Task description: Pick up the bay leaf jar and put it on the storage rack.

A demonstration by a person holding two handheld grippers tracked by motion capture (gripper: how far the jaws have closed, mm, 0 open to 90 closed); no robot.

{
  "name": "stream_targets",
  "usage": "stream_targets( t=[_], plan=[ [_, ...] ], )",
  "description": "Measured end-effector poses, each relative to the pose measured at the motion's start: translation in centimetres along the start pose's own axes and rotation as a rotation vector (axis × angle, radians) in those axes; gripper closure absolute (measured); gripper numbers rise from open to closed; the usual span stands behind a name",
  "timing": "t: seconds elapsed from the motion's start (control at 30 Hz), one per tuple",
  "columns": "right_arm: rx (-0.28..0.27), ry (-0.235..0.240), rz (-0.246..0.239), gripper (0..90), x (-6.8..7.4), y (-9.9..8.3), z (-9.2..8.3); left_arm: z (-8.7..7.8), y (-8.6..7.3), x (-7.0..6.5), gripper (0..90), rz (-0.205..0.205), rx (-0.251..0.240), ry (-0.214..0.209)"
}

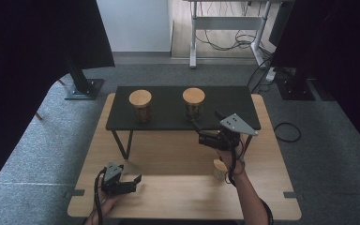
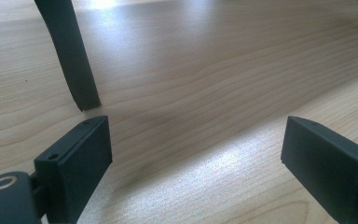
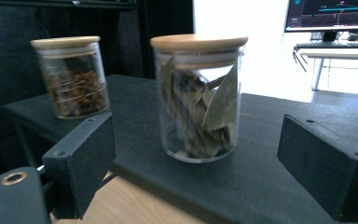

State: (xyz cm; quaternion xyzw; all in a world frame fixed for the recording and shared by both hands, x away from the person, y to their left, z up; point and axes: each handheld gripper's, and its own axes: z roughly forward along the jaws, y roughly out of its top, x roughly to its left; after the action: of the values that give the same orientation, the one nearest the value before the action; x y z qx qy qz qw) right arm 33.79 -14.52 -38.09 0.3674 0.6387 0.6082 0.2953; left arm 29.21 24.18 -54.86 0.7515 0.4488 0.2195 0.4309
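Holding my right gripper point(image 1: 206, 123) at the front edge of the black shelf point(image 1: 168, 119), I've got its jaws spread wide w/ nothing between the pads. In the right gripper view the gripper point(image 3: 196, 163) faces the bay-leaf jar point(image 3: 198, 95), a clear glass jar w/ a wooden lid; it stands upright on the shelf point(image 3: 270, 182) near that front edge, ahead of the jaws and not touched by either. In the high view that jar point(image 1: 193, 103) sits right of the shelf's middle, just beyond my gripper.

A second jar point(image 1: 141, 105) (brown bits inside, can't tell what) stands upright toward the shelf's left end, well apart from the first. The right gripper view shows it point(image 3: 72, 77) farther back, same kind of wooden lid.

My left gripper point(image 1: 138, 179) rests low near the front-left part of the wooden worktop point(image 1: 178, 197), held in my left hand point(image 1: 105, 204), jaws also wide and empty. Its own view shows the left gripper point(image 2: 196, 154) over bare wood grain, w/ one dark shelf leg point(image 2: 72, 60) standing on the worktop point(image 2: 205, 84) just beyond the left-hand jaw.

A third small jar point(image 1: 219, 169) w/ a light lid stands on the worktop by my right forearm, partly hidden by it, so contents are unclear. The shelf stands on thin dark legs across the back half of the worktop.
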Motion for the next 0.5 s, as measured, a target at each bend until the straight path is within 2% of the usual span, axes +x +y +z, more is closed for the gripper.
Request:
stream_targets(
  t=[0.17, 0.5],
  plan=[
    [-0.026, 0.017, -0.007, 10.8, 0.5, -0.9, -1.8, 0.0, 0.0, 0.0, 8.2, 0.005, 0.001, 0.002],
    [-0.069, 0.041, 0.010, 11.3, 1.2, -2.7, -5.2, 0.1, 0.0, 0.0, 8.1, 0.006, 0.010, 0.001]
  ],
)
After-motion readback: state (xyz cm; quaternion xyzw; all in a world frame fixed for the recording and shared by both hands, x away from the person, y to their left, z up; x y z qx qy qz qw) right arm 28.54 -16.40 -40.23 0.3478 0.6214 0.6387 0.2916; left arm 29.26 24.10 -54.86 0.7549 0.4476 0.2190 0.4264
